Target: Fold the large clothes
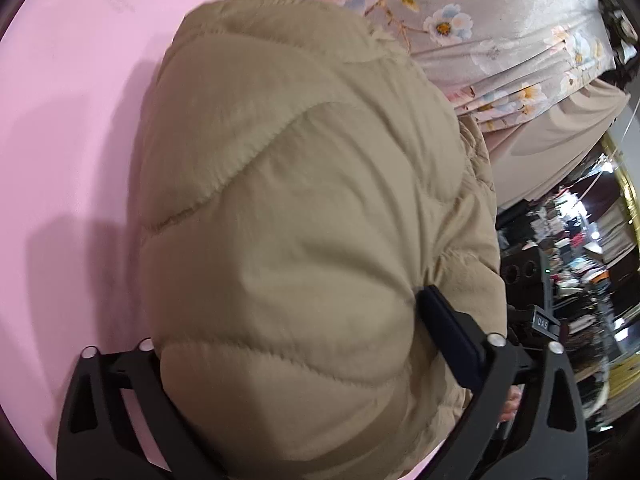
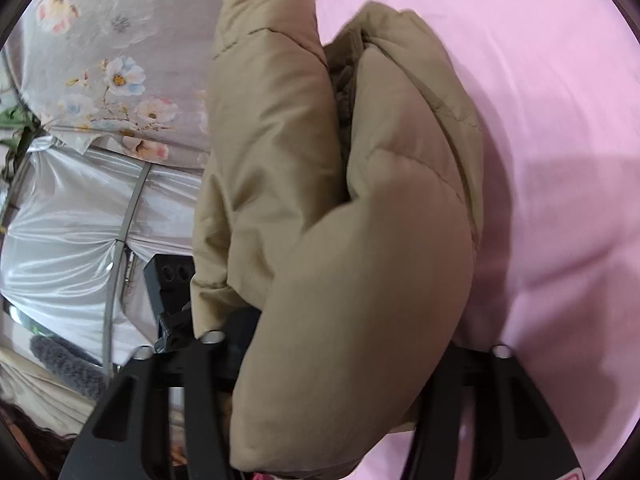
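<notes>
The left wrist view is showing the tan puffer jacket (image 1: 304,216) bulging between the left gripper (image 1: 296,320)'s wide-spread jaws — pad contact is hidden. The right wrist view is showing the right gripper (image 2: 344,344) half-closed around a fold. Pink sheet (image 1: 68,152) is lying open; floral quilt (image 2: 120,60) is bordering it.

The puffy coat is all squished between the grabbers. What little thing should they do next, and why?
Probably lower the coat onto the pink sheet and press it flat. It bulges between the left gripper and the right gripper, folded over itself in a loose, thick bundle.
</notes>
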`<state>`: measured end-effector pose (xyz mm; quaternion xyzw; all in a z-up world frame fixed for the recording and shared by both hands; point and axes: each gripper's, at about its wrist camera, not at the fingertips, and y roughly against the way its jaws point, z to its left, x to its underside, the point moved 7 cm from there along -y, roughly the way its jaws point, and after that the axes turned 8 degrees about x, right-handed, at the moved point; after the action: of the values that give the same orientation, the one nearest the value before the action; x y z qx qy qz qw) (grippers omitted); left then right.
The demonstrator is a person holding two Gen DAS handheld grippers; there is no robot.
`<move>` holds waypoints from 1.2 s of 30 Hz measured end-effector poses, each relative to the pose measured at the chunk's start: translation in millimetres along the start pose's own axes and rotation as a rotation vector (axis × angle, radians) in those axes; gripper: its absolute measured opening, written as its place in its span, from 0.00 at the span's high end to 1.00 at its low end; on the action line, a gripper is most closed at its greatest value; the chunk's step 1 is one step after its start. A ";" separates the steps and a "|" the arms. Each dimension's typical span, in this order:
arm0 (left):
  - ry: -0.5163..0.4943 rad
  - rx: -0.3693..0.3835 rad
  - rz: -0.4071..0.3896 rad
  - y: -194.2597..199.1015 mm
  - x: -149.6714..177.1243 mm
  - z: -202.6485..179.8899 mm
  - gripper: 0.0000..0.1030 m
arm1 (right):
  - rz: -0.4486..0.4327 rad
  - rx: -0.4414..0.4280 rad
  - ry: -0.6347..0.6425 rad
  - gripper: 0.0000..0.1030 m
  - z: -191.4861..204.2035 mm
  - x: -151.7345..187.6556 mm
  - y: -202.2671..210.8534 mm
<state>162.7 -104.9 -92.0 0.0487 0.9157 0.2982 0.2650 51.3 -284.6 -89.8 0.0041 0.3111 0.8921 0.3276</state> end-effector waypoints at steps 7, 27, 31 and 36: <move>-0.143 -0.089 -0.120 26.7 -46.8 -0.3 0.41 | -0.199 0.118 0.271 0.77 68.0 -37.6 -11.6; -0.343 -0.395 -0.316 96.4 -206.5 67.4 0.46 | -0.352 0.187 0.546 0.78 170.0 -154.2 -144.4; -0.346 -0.415 -0.304 87.4 -213.7 80.1 0.46 | -0.348 0.204 0.540 0.78 165.8 -160.5 -160.5; -0.342 -0.415 -0.304 78.6 -217.6 95.8 0.46 | -0.348 0.228 0.544 0.78 162.2 -165.0 -174.0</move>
<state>392.5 -44.6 -13.1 -0.0946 0.7741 0.4233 0.4611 316.3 -188.9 -23.7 -0.2507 0.4810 0.7506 0.3773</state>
